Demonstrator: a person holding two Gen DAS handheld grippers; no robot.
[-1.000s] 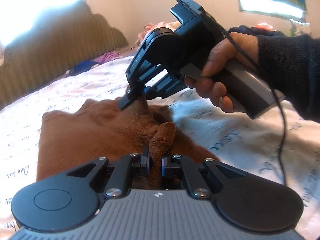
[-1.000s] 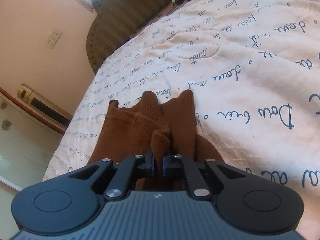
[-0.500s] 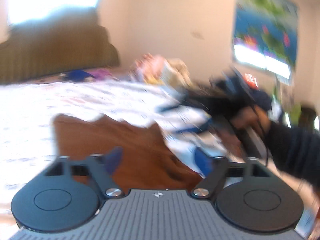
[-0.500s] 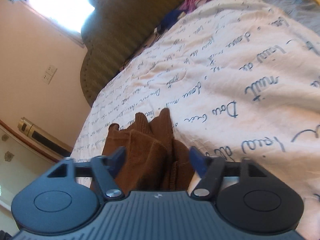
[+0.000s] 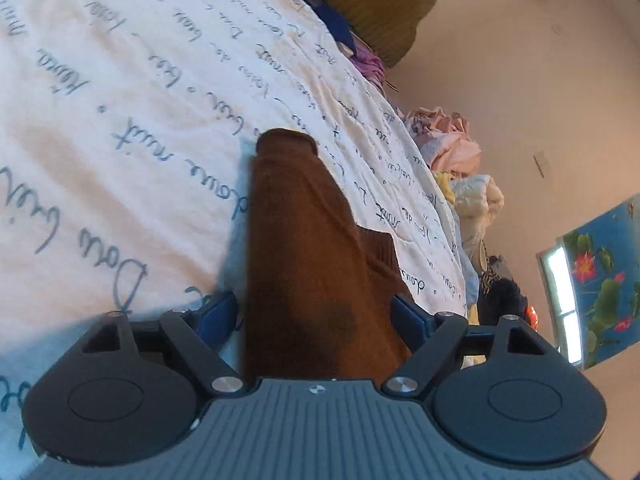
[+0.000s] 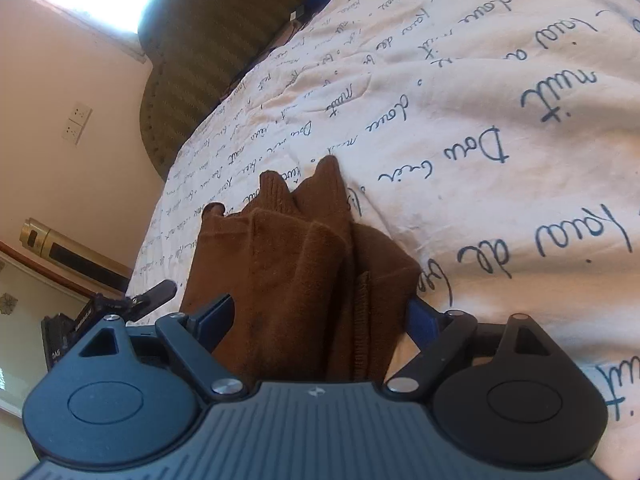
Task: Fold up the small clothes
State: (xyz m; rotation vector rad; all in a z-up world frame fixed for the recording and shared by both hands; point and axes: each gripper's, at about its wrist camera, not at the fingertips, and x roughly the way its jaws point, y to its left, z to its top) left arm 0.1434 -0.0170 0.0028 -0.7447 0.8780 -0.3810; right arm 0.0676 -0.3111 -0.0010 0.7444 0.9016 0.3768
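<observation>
A small brown knitted garment [image 5: 304, 264] lies folded on the white bedspread with blue script [image 5: 120, 120]. In the left wrist view my left gripper [image 5: 316, 316] is open, its blue-padded fingers spread either side of the garment, just above it. In the right wrist view the same brown garment [image 6: 296, 272] lies in folded layers, with pointed ends at its far side. My right gripper [image 6: 320, 316] is open too, fingers apart on both sides of the cloth. The tip of the left gripper [image 6: 156, 292] shows at the left of the right wrist view.
A dark olive headboard [image 6: 224, 40] stands at the bed's far end. A heap of pink and pale clothes [image 5: 452, 152] lies along the bed's far side by the wall. A wall socket [image 6: 76, 122] and a gold-coloured fitting [image 6: 68, 252] are at left.
Both grippers were shut on folds of the brown garment a second ago. Both have opened and let go. The left gripper has swung round to a different angle.
</observation>
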